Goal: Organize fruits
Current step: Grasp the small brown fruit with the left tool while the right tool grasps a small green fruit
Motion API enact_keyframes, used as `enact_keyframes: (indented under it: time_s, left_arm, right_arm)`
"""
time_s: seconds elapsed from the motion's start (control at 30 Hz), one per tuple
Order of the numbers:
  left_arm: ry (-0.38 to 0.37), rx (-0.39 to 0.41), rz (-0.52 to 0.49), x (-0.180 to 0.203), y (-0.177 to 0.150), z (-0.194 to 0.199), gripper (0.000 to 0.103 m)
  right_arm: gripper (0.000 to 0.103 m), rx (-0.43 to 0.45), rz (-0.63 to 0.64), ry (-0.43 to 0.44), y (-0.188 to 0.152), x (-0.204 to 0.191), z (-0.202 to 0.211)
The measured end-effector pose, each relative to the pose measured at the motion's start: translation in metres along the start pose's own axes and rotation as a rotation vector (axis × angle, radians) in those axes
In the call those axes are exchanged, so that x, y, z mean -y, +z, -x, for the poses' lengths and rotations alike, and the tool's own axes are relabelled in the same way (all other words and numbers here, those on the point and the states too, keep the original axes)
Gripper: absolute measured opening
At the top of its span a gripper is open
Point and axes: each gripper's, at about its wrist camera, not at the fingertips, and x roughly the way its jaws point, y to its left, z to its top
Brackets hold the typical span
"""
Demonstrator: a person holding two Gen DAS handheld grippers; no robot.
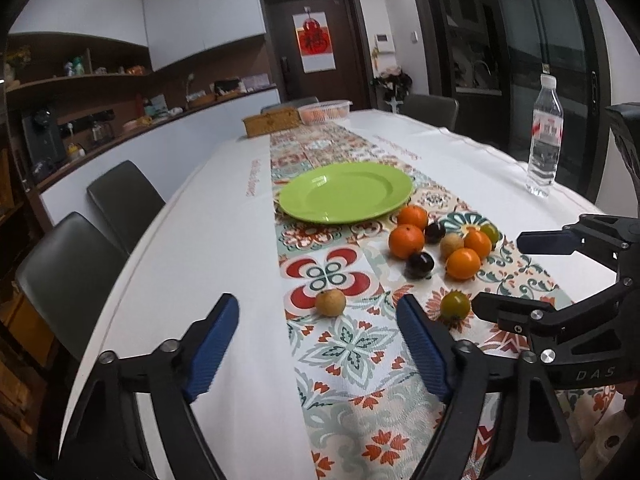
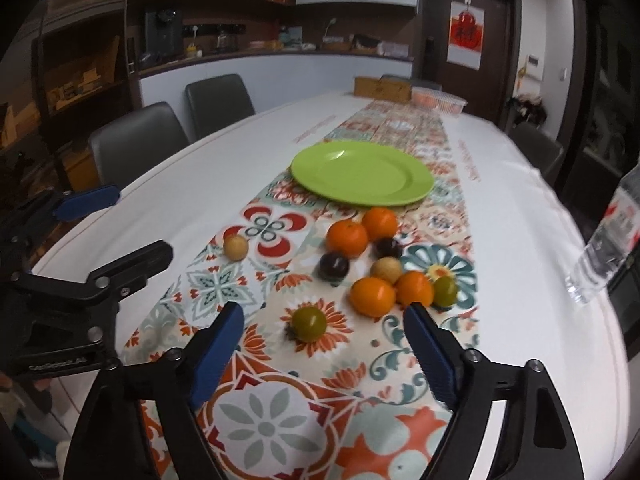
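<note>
An empty green plate (image 1: 346,192) (image 2: 362,172) sits on the patterned runner. In front of it lies a cluster of oranges (image 1: 406,241) (image 2: 347,238), dark plums (image 1: 419,265) (image 2: 334,266), a tan fruit (image 1: 451,245) (image 2: 386,269) and a small green fruit (image 1: 490,232) (image 2: 445,290). A lone tan fruit (image 1: 330,302) (image 2: 235,247) lies just ahead of my open, empty left gripper (image 1: 318,344). A green-orange fruit (image 1: 455,306) (image 2: 308,323) lies ahead of my open, empty right gripper (image 2: 322,350), which also shows in the left wrist view (image 1: 516,270).
A water bottle (image 1: 545,136) (image 2: 608,240) stands near the table's right edge. A wooden box (image 1: 272,122) (image 2: 382,87) and a plastic tub of oranges (image 1: 325,111) (image 2: 439,101) sit at the far end. Dark chairs (image 1: 124,196) (image 2: 138,142) line the left side.
</note>
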Motion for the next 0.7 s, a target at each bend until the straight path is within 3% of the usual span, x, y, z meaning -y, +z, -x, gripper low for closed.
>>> enact_keyframes:
  time_s: [0.3, 0.7]
  left_arm:
    - [-0.064, -0.104, -0.013, -0.002, -0.002, -0.039, 0.062]
    - [-0.078, -0.220, 0.053, -0.008, -0.001, -0.084, 0.046]
  right_arm:
    - [0.055, -0.100, -0.041, 0.087, -0.005, 0.005, -0.035]
    - [0.037, -0.174, -0.058, 0.140, -0.010, 0.006, -0.060]
